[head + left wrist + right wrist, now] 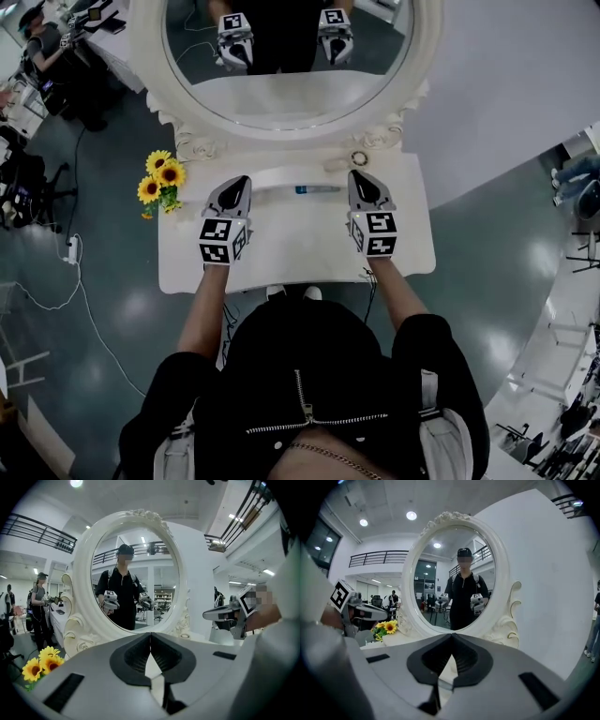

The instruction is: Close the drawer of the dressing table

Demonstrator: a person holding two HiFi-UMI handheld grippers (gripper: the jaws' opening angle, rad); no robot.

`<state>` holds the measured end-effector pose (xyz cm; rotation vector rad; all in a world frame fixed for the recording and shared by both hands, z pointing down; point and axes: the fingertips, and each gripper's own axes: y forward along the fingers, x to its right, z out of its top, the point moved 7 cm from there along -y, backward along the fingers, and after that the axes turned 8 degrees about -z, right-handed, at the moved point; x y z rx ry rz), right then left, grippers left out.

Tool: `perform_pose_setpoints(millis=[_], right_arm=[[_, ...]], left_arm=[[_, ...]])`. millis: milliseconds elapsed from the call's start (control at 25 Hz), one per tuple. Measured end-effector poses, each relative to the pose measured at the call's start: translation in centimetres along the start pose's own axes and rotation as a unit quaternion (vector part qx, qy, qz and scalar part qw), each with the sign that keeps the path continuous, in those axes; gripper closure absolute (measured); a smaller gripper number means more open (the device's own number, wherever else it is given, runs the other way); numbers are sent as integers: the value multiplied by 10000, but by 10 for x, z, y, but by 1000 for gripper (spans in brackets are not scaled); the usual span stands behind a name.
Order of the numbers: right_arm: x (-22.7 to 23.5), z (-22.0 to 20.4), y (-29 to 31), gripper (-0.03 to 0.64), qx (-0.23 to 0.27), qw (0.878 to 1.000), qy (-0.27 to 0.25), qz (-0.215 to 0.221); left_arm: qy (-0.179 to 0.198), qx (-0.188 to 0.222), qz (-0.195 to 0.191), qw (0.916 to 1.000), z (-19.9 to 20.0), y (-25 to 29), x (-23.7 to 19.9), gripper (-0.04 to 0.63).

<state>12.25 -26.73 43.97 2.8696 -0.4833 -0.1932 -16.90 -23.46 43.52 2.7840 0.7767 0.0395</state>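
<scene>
The white dressing table (291, 253) stands in front of me with its oval mirror (281, 84) at the back. No drawer front shows in any view; the tabletop hides it from above. My left gripper (240, 181) hovers over the left half of the tabletop, jaws shut and empty (150, 634). My right gripper (357, 175) hovers over the right half, also shut with nothing between its jaws (451, 634). Both point toward the mirror, which reflects them and the person holding them. Each gripper appears in the other's view: the right gripper (225, 615) and the left gripper (365, 611).
A bunch of sunflowers (161, 180) sits at the table's left back corner. A slim blue-tipped tube (317, 189) lies between the grippers, with a small ring-shaped item (359, 157) near the mirror base. A cable and power strip (71, 251) lie on the floor to the left.
</scene>
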Motion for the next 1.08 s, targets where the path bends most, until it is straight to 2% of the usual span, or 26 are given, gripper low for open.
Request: perform_pose_setpoints(millis=[200,1080], right_arm=[[-5,7,-7,614,117,9999,92,37],[-6,-10,-23,614,-18,9998,186,-57]], left_arm=[[28,32,-18,10000,2,-3,0,574],[-51,-74,-89,9999,-9,-10,5,574]])
